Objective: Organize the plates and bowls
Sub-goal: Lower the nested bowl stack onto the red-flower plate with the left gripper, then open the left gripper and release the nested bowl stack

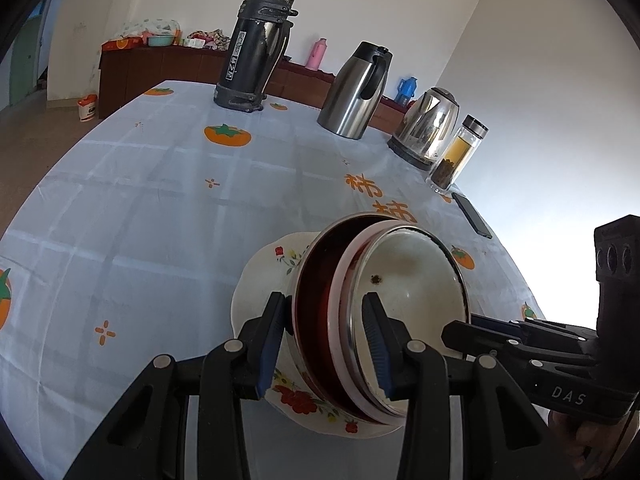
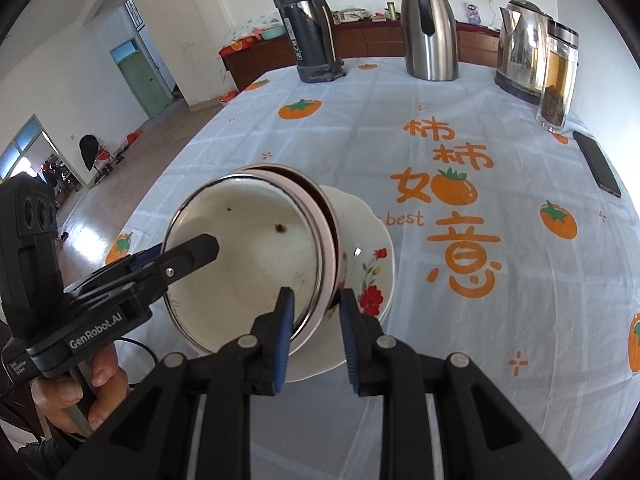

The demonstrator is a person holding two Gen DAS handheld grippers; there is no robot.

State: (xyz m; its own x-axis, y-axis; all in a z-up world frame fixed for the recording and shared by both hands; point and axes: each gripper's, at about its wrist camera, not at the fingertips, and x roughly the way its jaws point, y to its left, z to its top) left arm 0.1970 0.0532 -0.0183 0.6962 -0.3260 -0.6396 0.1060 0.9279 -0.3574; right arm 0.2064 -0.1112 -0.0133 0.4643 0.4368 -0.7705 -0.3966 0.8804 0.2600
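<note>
Two nested bowls (image 2: 248,256), one flowered plate (image 2: 372,280), three flasks/kettles (image 2: 430,28), one tea bottle (image 2: 558,80), one phone (image 2: 598,164).

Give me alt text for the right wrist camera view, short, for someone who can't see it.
Two grippers hold a tilted stack of nested bowls over a floral plate: the right gripper clamps the near rims, the left gripper reaches in from the left. Behind, on a persimmon-print tablecloth, stand flasks, a kettle and a phone.
</note>
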